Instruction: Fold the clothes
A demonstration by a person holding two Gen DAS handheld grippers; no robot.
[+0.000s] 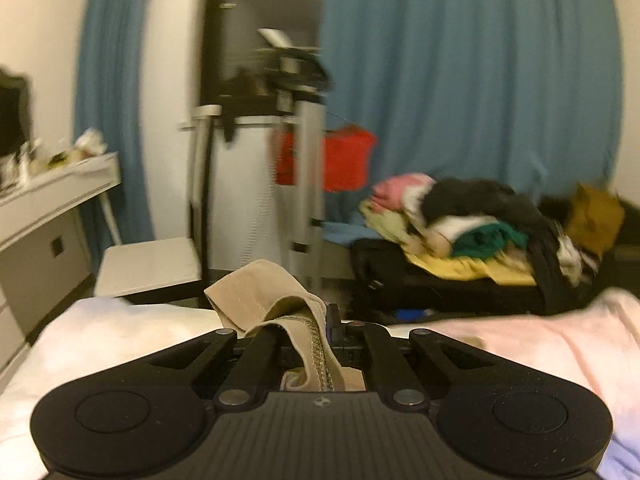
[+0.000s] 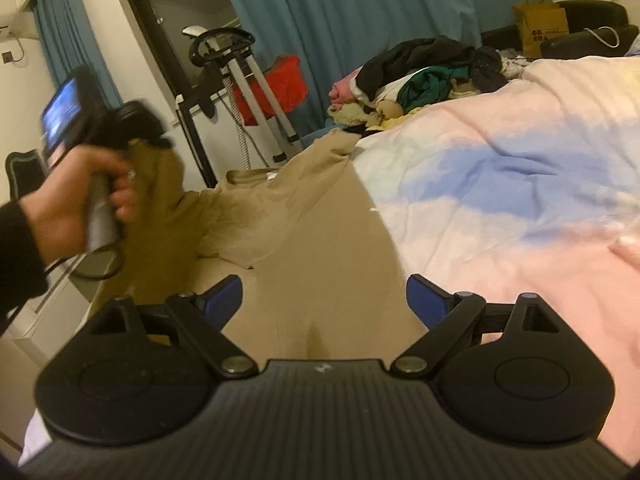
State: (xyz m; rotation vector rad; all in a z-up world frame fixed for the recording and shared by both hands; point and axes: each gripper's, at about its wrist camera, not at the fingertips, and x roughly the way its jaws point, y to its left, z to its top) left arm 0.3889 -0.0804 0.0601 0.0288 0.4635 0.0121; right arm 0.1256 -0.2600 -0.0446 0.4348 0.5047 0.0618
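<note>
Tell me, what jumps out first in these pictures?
A tan garment sprawls over the pastel pink-and-blue bedspread, one edge pinched and lifted by the left gripper. The right gripper hangs open above the cloth, and a jumbled clothes pile waits beyond the bed.

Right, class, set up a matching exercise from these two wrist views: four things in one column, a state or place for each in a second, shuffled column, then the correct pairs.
Things
1. left tongs
2. right tongs
3. tan garment
4. pile of mixed clothes

States or places
A. heaped past the far edge of the bed
B. shut on a fold of tan cloth
C. spread on the pastel bedcover, one part lifted
D. open, nothing between them

Pairs: 1-B, 2-D, 3-C, 4-A
</note>
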